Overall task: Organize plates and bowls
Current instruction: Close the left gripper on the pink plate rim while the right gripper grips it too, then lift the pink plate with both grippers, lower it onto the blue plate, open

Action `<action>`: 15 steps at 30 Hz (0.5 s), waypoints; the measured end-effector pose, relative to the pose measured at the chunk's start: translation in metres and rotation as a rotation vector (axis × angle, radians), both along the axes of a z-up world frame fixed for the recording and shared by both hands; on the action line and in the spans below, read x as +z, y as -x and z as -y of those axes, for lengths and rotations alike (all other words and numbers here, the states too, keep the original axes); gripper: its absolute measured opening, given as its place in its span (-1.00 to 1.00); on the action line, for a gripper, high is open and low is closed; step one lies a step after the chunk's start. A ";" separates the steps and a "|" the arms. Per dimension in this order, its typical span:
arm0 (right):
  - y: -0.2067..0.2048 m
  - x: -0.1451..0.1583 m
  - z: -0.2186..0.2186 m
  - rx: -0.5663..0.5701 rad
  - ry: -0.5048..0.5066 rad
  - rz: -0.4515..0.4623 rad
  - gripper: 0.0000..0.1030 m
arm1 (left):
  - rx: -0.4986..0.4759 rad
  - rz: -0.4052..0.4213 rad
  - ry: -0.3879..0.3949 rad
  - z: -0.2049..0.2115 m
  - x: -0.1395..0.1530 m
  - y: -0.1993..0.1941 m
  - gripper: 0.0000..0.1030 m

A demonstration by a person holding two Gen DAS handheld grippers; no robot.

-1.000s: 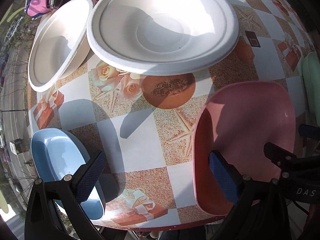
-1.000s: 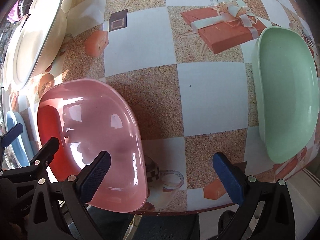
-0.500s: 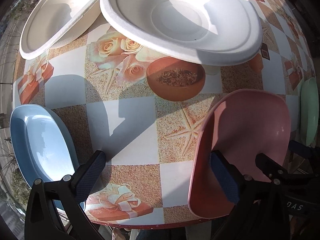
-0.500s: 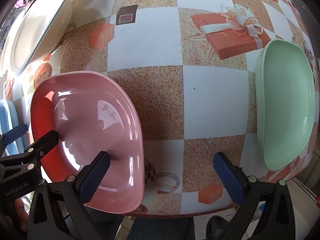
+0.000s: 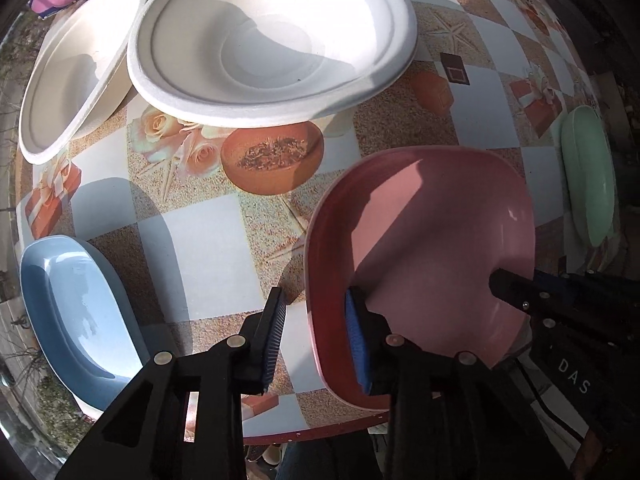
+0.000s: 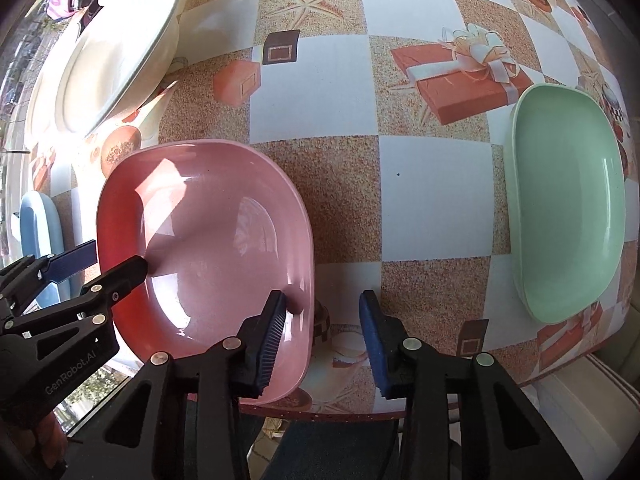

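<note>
Five dishes sit on a round table point(image 6: 432, 208) covered with a checked cloth printed with gifts, roses and starfish. Largest are two white plates: one point(image 5: 272, 40) overlaps the rim of the other point(image 5: 76, 80) at the far left side, and both hold nothing. Next, the pink bowl point(image 6: 216, 248) stands at the near table edge, nothing inside it; the green bowl point(image 6: 568, 200) lies well apart to its right, the blue bowl point(image 5: 68, 312) well apart to its left, and neither holds anything. The left gripper point(image 5: 316, 336) straddles the pink bowl's left rim, one pad inside the bowl and one outside, with a gap visible on both sides, so it is parted and not yet pinching. The right gripper point(image 6: 322, 334) straddles the same bowl's right rim likewise, its left pad over the bowl's inside and its right pad over the cloth, also unclenched.
</note>
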State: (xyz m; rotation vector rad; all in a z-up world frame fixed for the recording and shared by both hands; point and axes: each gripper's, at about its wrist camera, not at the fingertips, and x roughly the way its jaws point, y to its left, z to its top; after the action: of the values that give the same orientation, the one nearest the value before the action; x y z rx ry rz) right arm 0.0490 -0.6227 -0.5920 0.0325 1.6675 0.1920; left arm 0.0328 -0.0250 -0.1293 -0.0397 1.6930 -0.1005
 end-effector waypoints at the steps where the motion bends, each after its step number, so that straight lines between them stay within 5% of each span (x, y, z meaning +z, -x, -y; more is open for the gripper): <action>1: 0.000 0.005 -0.008 -0.011 -0.005 -0.009 -0.75 | -0.010 -0.002 -0.004 0.002 0.001 -0.001 -0.64; 8: -0.016 0.068 -0.014 -0.032 -0.064 -0.066 -0.75 | -0.053 0.005 -0.021 0.006 0.003 0.016 -0.64; 15: -0.034 0.130 -0.081 0.009 -0.064 -0.087 -0.75 | -0.101 0.047 -0.059 0.000 0.019 0.026 -0.64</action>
State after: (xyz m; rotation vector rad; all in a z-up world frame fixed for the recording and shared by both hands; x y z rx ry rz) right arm 0.0834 -0.5419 -0.4624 0.0828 1.7482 0.2539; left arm 0.0070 -0.0245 -0.1101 0.0914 1.6495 -0.1260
